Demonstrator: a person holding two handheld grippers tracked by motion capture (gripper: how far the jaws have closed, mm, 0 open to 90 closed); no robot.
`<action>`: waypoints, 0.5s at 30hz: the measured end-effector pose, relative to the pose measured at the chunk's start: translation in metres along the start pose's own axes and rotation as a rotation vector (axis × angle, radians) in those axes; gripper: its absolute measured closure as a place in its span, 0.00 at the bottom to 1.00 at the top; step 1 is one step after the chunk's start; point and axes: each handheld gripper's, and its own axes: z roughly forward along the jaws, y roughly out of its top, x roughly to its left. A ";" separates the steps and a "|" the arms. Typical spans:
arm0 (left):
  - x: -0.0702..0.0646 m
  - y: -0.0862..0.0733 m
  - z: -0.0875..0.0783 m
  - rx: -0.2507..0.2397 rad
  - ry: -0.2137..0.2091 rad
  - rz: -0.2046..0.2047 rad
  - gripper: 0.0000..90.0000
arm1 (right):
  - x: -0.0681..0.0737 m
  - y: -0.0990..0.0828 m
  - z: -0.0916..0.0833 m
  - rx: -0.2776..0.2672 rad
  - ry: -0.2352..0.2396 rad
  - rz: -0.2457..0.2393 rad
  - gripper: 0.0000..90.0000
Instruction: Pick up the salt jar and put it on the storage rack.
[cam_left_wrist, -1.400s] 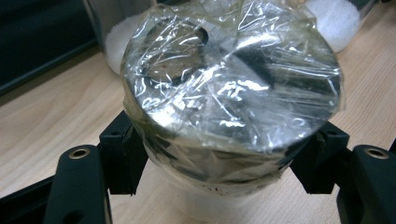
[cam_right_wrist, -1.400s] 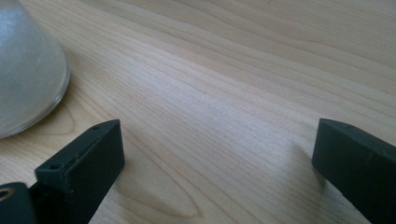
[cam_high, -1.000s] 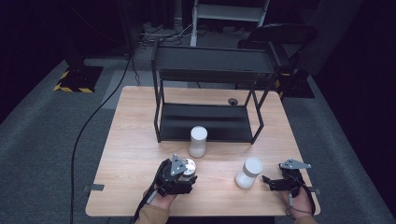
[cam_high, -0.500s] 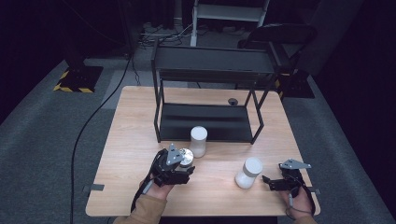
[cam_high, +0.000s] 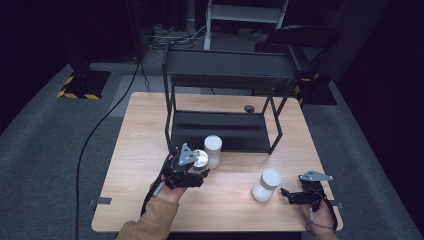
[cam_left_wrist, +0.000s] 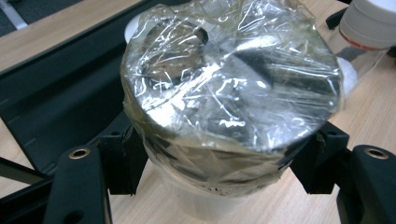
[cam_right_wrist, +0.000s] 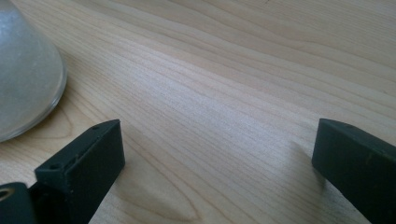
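L gripper (cam_high: 196, 170) clamped on foil-topped jar (cam_left_wrist: 224, 93), lifted at near-left of table (cam_high: 140, 125) beside white bottle (cam_high: 212, 150). R gripper (cam_right_wrist: 215, 158) jaws wide, empty. Risk — crinkly wrap slips, jar tips, knocks bottle.

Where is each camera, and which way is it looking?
High view: above the person's side, looking forward and down on the table; both forearms, left gripper, right gripper.
Left gripper view: on the left gripper, looking along its jaws clamped on the foil-topped jar.
Right gripper view: on the right gripper, low over the wood, open jaws, nothing between.
Shared: high and left gripper views both show the foil-topped jar and black rack.
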 end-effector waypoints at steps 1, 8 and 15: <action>0.001 0.002 0.000 0.000 0.000 0.004 0.33 | 0.000 0.000 0.000 0.000 0.000 0.001 0.02; 0.008 0.012 0.000 -0.005 0.011 0.014 0.33 | 0.000 0.000 0.000 0.000 -0.002 0.001 0.02; 0.019 0.021 -0.004 -0.020 0.027 0.004 0.33 | 0.001 0.000 0.000 0.000 -0.002 0.002 0.02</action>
